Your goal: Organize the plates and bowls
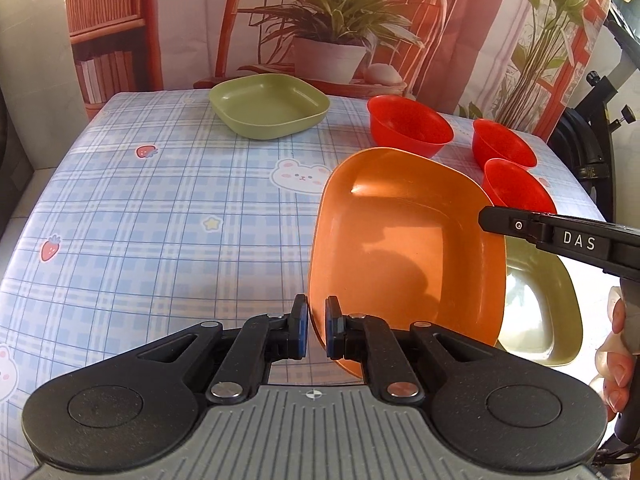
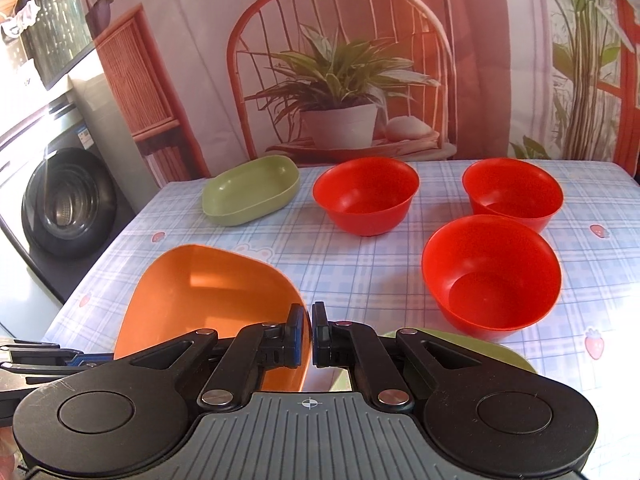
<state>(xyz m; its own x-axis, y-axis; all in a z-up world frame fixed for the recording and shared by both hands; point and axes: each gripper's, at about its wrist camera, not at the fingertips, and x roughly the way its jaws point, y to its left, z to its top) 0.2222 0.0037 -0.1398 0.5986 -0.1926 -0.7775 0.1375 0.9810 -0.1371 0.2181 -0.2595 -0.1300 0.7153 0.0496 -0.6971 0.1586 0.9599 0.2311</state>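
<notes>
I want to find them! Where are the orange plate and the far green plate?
orange plate (image 1: 400, 248): left wrist view, inner floor.
far green plate (image 2: 248, 192): right wrist view, inner floor.

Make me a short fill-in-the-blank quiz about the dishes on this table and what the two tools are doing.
Both tools, left tool and right tool, grip the rim of the ____ plate.
The table holds ____ red bowls.
Under the lifted plate lies a ____ plate.
Missing words: orange; three; green.
</notes>
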